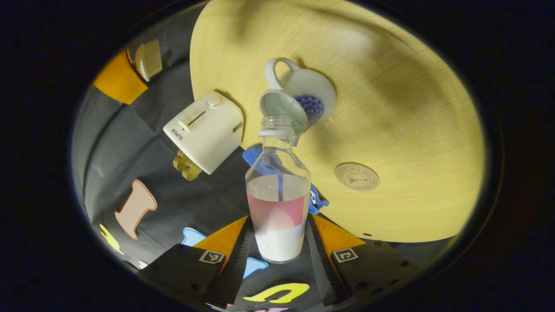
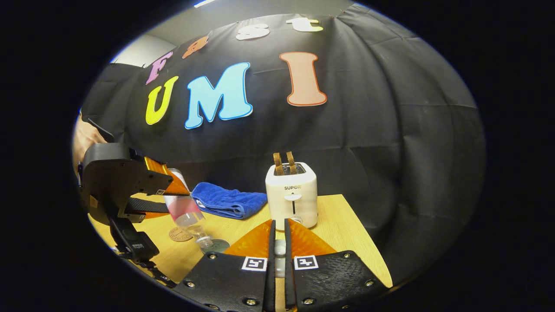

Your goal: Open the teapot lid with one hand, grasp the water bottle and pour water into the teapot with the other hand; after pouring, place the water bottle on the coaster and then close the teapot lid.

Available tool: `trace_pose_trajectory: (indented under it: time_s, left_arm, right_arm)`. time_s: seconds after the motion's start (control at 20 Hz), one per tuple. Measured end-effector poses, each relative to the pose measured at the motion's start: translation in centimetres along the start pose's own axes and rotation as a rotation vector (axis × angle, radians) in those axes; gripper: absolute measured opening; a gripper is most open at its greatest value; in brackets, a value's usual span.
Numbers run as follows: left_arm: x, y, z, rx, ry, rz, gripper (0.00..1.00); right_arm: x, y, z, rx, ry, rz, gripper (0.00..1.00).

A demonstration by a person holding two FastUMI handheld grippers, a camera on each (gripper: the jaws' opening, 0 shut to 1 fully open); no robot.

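Pale wood-grain tabletop [image 1: 390, 130] carries one of each thing: one teapot, one water bottle, one coaster, one toaster, one towel.

In the left gripper view the left gripper [image 1: 279, 251] has its jaws clenched on the lower body of the clear plastic water bottle [image 1: 278, 190], one finger on each side. The bottle is uncapped, tipped forward, and about half full of water; its open mouth lies right at the open rim of the white teapot [image 1: 303, 93]. The teapot has a loop handle and a blue flower pattern on its side; its lid is off and its inside is pale, though I cannot tell how much water it holds. The round coaster [image 1: 357, 176] lies bare on the tabletop to the right of the bottle, apart from the teapot.

In the right gripper view the right gripper [image 2: 279, 253] has its jaws drawn almost together on a small white piece [image 2: 280, 250] that sits between them; whether that piece is the teapot lid is too small to tell. Far beyond stands the white toaster [image 2: 291, 197] with two brown slices [image 2: 284, 163] sticking up from its slots. To its left lies a folded blue towel [image 2: 227, 200]. Farther left the other gripper holds the tilted bottle, neck down, near the coaster.
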State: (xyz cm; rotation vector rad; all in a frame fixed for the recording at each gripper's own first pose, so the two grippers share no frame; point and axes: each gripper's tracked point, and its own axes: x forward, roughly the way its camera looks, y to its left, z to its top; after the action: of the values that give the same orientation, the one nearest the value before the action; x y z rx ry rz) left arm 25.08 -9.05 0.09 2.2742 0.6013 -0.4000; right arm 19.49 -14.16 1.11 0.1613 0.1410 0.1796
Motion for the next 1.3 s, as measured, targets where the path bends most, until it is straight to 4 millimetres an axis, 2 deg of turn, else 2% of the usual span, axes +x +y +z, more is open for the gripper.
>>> trace_pose_trajectory:
  time_s: [0.2, 0.4, 0.6, 0.85, 1.15, 1.3]
  left_arm:
    - [0.2, -0.8, -0.2, -0.081, -0.034, 0.002, 0.77]
    - [0.6, -2.4, -0.3, -0.260, -0.108, 0.005, 0.77]
    - [1.4, -6.2, -0.7, -0.534, -0.190, -0.039, 0.77]
    - [2.6, -9.4, -2.5, -0.841, -0.254, -0.037, 0.77]
    - [4.3, -11.6, -3.5, -1.249, -0.356, 0.002, 0.77]
    - [4.6, -11.5, -3.9, -1.440, -0.415, 0.028, 0.77]
  right_arm:
    - [-0.1, 0.0, 0.0, -0.003, 0.007, -0.005, 0.08]
    - [-0.2, 0.5, 0.2, -0.032, 0.018, -0.010, 0.08]
    - [-0.4, 2.5, 1.3, -0.101, 0.025, -0.015, 0.08]
    - [-0.2, 5.6, 2.3, -0.148, 0.049, -0.008, 0.08]
    - [0.2, 8.8, 3.0, -0.109, 0.052, 0.001, 0.09]
    - [0.8, 10.0, 2.9, -0.105, 0.051, 0.000, 0.09]
